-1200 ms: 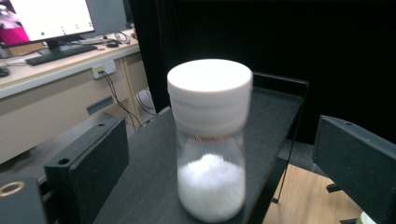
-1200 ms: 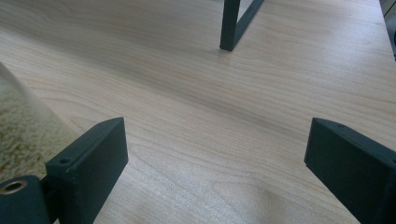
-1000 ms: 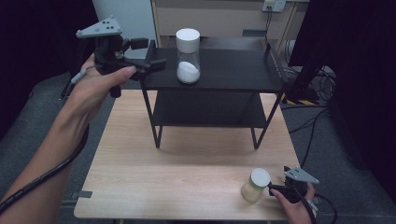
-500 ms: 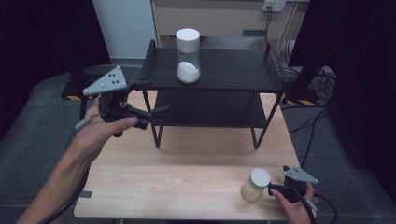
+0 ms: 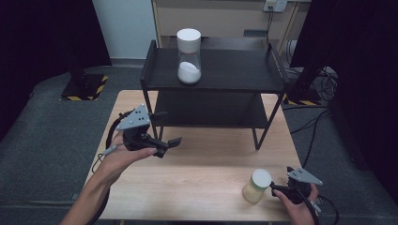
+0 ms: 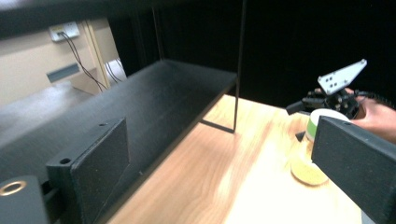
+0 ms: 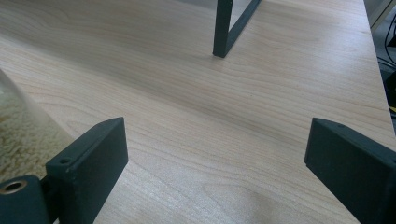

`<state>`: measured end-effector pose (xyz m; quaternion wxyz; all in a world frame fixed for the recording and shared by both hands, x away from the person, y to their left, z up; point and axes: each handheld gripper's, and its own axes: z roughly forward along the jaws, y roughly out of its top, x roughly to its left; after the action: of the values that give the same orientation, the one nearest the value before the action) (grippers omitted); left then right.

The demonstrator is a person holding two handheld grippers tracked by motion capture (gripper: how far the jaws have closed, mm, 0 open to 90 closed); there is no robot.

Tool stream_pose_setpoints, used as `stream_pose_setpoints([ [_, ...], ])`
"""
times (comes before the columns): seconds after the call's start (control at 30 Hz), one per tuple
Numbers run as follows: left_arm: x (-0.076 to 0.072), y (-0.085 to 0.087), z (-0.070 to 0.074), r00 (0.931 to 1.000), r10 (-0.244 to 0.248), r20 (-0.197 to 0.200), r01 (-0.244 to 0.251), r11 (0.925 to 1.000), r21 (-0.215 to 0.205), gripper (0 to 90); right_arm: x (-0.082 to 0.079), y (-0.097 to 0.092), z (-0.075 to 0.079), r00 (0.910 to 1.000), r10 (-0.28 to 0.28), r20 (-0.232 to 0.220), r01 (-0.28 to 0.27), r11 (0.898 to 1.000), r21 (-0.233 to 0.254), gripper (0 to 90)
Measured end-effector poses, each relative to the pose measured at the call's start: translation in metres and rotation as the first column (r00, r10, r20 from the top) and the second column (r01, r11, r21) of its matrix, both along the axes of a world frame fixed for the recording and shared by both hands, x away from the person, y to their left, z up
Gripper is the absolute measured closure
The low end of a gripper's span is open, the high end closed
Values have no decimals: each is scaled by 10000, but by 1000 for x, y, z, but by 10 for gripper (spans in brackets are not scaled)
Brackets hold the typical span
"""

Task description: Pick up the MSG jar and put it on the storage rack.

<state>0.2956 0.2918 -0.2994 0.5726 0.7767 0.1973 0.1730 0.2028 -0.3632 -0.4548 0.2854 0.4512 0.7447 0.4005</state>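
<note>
One clear glass jar with a white lid and white powder (image 5: 189, 55) already stands on the top board of the black metal two-tier shelf (image 5: 220, 82), toward its left end. A second clear jar with a pale lid and yellowish grains (image 5: 256, 186) is on the light wooden table (image 5: 202, 164), near its front right corner, so judging by this layout one jar is shelved and the other is left to go up.

The right gripper (image 5: 281, 190) rests low on the table just right of the yellowish jar. Its jaws stand wide apart with nothing between them; in the right gripper view the jar's glass wall (image 7: 23, 126) sits outside the left jaw, close beside it, not in the gap.

The left gripper (image 5: 164, 143) hovers over the left part of the table, in front of the shelf's left legs, well apart from both jars. Its jaws are apart and empty, and the left gripper view looks across the table toward the yellowish jar (image 6: 310, 154).
</note>
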Motion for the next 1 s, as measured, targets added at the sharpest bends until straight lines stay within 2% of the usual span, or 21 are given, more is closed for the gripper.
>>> stream_pose_setpoints([
  [0.07, -1, -2, -9, 10000, 96, 5, -96, 9998, 159, 31, 0, 0, 0, 10000, -13, -10, 13, 10000, 5, 65],
  [0.13, 0, -2, -22, 9998, 118, -159, -118, 9999, -1, 31, 0, 0, 0, 10000, -12, 0, 12, 10000, -9, 65],
  [0.2, -2, -4, -35, 9994, 312, -154, -311, 9995, 67, 34, 0, 0, 0, 10000, -9, 10, 9, 10000, -19, 65],
  [0.33, -4, -7, -63, 9977, 522, -433, -526, 9986, -86, 37, -1, 0, -1, 10000, -15, 24, 15, 10000, -24, 65],
  [0.47, -5, -8, -84, 9954, 659, -698, -668, 9977, -104, 37, -1, 0, -1, 10000, -18, 19, 19, 10000, -41, 65],
  [0.6, -8, -12, -100, 9937, 813, -766, -786, 9962, 381, 38, -1, 0, -1, 10000, -39, 14, 39, 10000, -37, 64],
  [0.73, -11, -9, -126, 9890, 1019, -1072, -1029, 9947, -41, 42, -1, 1, -2, 10000, -25, -23, 25, 10000, -49, 64],
  [0.77, -11, -8, -129, 9873, 1048, -1192, -1058, 9944, -21, 45, -1, 1, -2, 10000, -23, -23, 23, 10000, -49, 64],
  [0.8, -10, -9, -128, 9869, 1082, -1200, -1057, 9940, 275, 44, -1, 1, -2, 10000, -29, -8, 29, 10000, -51, 65],
  [0.83, -12, -11, -127, 9878, 1186, -1012, -1134, 9920, 558, 44, -1, 0, -2, 10000, -36, -3, 36, 10000, -49, 64],
  [0.87, -14, -10, -127, 9876, 1266, -931, -1214, 9908, 592, 46, -2, 0, -2, 10000, -46, 3, 46, 10000, -47, 65],
  [0.93, -18, -4, -133, 9859, 1370, -966, -1354, 9905, 229, 46, -2, 0, -2, 10000, -55, 7, 55, 10000, -58, 64],
  [1.0, -20, -1, -135, 9853, 1415, -955, -1402, 9899, 199, 46, -2, 0, -2, 10000, -33, -7, 33, 10000, -72, 64],
])
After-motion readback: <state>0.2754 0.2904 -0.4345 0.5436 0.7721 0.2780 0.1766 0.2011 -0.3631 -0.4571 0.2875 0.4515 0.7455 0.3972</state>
